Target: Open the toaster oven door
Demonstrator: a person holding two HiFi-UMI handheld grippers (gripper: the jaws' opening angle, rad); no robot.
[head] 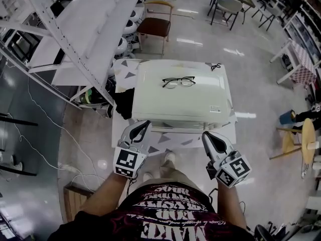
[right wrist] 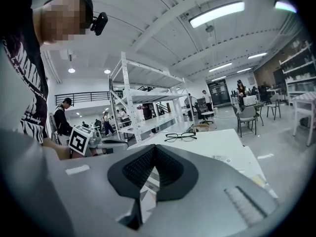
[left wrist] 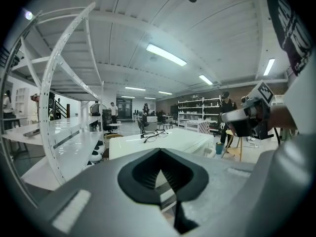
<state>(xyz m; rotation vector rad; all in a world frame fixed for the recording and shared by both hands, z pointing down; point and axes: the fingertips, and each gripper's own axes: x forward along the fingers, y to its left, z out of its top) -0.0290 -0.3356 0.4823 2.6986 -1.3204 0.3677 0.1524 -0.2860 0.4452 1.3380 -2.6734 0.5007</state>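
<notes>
The white toaster oven [head: 180, 92] sits on a small table covered with a triangle-patterned cloth [head: 170, 140], its front facing me. A pair of black glasses [head: 178, 81] lies on its top. My left gripper [head: 141, 128] hovers by the oven's front left corner, jaws closed on nothing. My right gripper [head: 207, 137] hangs by the front right corner, also shut and empty. In the left gripper view the oven top [left wrist: 168, 141] and the glasses [left wrist: 154, 136] lie beyond the closed jaws. The right gripper view shows the oven top [right wrist: 217, 144] and the glasses [right wrist: 180, 137]. The door itself is hidden from above.
A white shelving rack [head: 75, 29] runs along the left. A black object [head: 124, 103] sits at the oven's left side. A brown chair [head: 155, 26] stands behind the table and a wooden stool [head: 301, 144] to the right. A wooden crate [head: 75, 200] lies on the floor.
</notes>
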